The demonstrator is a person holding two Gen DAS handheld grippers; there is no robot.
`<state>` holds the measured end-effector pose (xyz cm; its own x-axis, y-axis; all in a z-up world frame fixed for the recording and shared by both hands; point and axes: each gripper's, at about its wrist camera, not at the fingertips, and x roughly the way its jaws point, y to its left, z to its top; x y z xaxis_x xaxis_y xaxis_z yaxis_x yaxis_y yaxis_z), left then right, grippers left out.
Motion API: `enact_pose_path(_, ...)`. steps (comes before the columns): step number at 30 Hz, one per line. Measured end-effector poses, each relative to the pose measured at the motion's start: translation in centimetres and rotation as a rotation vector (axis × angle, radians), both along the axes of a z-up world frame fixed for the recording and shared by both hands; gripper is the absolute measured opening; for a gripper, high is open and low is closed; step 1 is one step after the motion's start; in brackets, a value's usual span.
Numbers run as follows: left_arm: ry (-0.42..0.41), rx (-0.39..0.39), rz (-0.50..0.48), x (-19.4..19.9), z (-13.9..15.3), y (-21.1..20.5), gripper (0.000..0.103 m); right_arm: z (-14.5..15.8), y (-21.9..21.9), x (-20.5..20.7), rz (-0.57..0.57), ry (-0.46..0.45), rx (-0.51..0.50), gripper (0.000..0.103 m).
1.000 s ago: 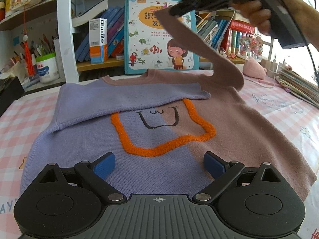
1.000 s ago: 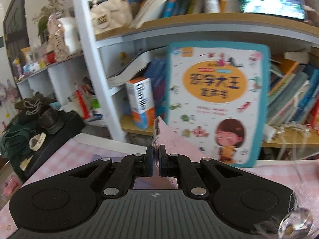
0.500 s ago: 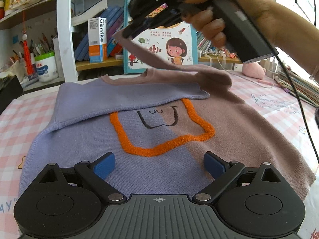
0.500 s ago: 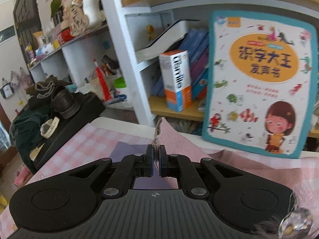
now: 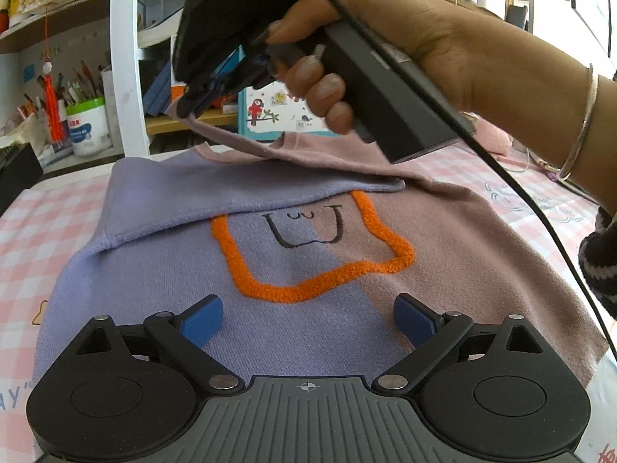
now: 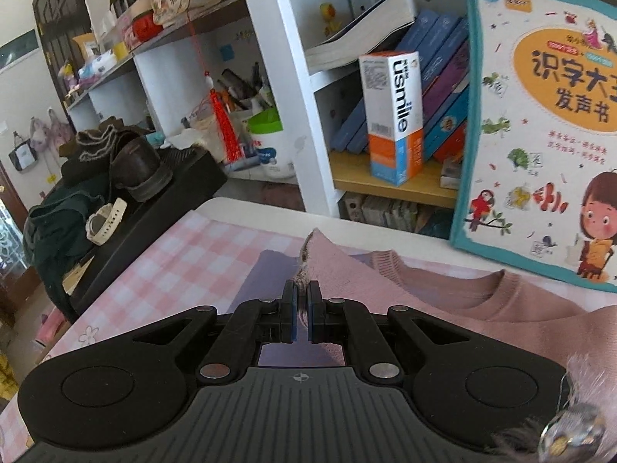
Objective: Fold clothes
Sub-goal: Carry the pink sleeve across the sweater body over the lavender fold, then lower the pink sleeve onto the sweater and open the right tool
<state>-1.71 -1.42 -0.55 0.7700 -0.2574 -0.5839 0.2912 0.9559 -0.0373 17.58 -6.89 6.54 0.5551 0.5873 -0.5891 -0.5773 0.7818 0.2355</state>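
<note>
- two-tone knit sweater, lilac on one half and dusty pink on the other (image 5: pixel 300 332), lies flat, front up, on the pink-and-white checked tablecloth (image 5: pixel 34 216); fuzzy orange outline patch (image 5: pixel 308 289) at chest centre
- lilac sleeve (image 5: pixel 216 193) is already laid across the chest; pink sleeve (image 5: pixel 293 154) is lifted off the body, cuff end held above the collar area
- my right gripper (image 6: pixel 302 310) is clamped on that pink cuff; fabric edge sticks up between the pads; in the left view I see it from the side (image 5: pixel 193 102), held by the person's hand (image 5: pixel 385 50)
- my left gripper (image 5: pixel 308 318) hovers over the hem with fingers spread wide, nothing between them; contact with the knit I can't tell
- handling, my read: soft, light, floppy knit; sags from the pinch point, no stiffness; grippy not slick, so a cuff pinch should hold; drag risks rucking the lilac sleeve underneath
- where I'd grip: cuff for the sleeve lay-down; then hem corners for the bottom-up fold; avoid pinching the orange patch, pile may snag
- behind: white shelf unit (image 6: pixel 285 77) with a children's picture book (image 6: pixel 540 123) leaning at the table's far edge; close to the collar, I'd keep clear
</note>
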Motion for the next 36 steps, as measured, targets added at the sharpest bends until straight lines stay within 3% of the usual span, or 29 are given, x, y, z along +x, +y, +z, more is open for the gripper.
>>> enact_pose_path(13,0.0,0.018,0.008,0.1,0.0,-0.2,0.097,-2.3,0.2,0.5,0.03,0.089,0.021,0.007)
enact_pose_path(14,0.0,0.018,0.01,0.1,0.0,-0.2,0.097,-2.4,0.1,0.5,0.03,0.1,0.025,0.009)
enact_pose_path(17,0.0,0.019,0.013,0.1,0.0,-0.2,0.097,-2.1,-0.5,0.1,0.026,0.095,0.044,0.048)
enact_pose_path(24,0.003,0.027,0.017,0.2,-0.1,-0.3,0.097,-1.5,-3.4,-2.5,0.046,0.046,0.0,0.054)
enact_pose_path(29,0.003,0.034,0.022,0.2,-0.1,-0.3,0.097,-1.3,-7.6,-5.7,0.021,0.021,-0.051,0.06)
enact_pose_path(36,0.003,0.062,0.022,0.2,-0.2,-0.7,0.097,-1.6,-15.2,-10.2,-0.093,0.022,-0.034,0.064)
